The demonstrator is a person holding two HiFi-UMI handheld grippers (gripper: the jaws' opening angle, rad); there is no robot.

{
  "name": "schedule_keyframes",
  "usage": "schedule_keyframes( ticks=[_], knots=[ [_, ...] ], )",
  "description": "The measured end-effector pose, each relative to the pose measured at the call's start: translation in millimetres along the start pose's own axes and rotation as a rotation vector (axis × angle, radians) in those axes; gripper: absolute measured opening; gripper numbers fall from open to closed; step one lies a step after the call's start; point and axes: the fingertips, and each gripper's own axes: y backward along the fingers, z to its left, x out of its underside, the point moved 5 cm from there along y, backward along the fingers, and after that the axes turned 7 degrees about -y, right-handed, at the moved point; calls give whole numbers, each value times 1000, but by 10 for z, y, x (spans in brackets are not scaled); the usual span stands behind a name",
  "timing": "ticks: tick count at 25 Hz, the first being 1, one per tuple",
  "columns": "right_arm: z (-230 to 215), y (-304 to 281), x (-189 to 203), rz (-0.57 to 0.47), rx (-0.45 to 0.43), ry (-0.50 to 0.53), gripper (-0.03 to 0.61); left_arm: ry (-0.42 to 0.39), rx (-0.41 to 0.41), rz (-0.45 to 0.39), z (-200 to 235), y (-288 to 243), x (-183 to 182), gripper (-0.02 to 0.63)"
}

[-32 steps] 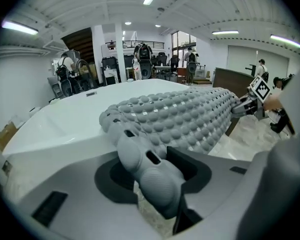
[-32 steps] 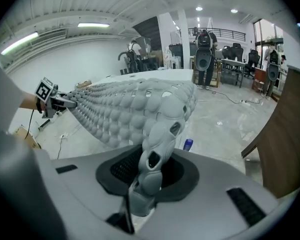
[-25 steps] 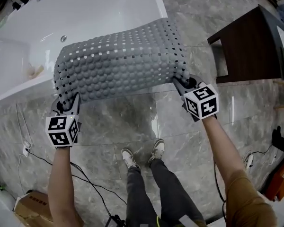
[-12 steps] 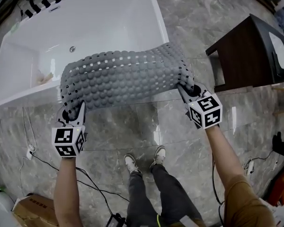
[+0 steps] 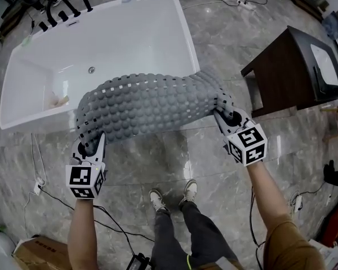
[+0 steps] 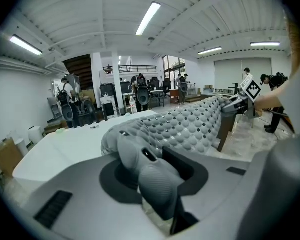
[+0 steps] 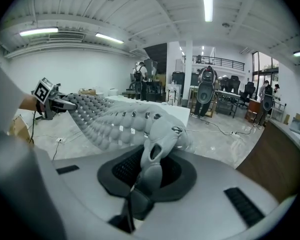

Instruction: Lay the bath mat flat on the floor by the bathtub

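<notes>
A grey bubbled bath mat [image 5: 152,103] with small square holes hangs stretched between my two grippers, in the air over the near rim of the white bathtub [image 5: 124,35]. My left gripper [image 5: 89,146] is shut on the mat's left corner [image 6: 140,159], which bunches between its jaws. On the other side, my right gripper [image 5: 230,118] is shut on the right corner [image 7: 157,144]. The mat [image 6: 190,126] sags a little in the middle. From the right gripper view the mat [image 7: 107,119] runs off to the left gripper [image 7: 52,100].
A dark wooden cabinet [image 5: 293,66] stands to the right of the tub. Grey marble floor [image 5: 158,162] lies between the tub and the person's feet [image 5: 172,189]. Black cables [image 5: 110,221] run over the floor at lower left, by a cardboard box [image 5: 36,255].
Both grippers and the mat sit lower in the head view than before, and more of the bathtub shows beyond them. The grip on both corners is unchanged.
</notes>
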Motion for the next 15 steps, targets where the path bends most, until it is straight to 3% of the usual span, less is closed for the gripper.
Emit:
schedule_keyframes(
  ticks=[10, 15],
  knots=[
    [194, 280, -39, -37, 20, 25, 55, -24, -6, -50, -96, 379, -68, 121],
    [306, 327, 91, -38, 19, 45, 55, -98, -26, -47, -201, 497, 21, 120]
  ],
)
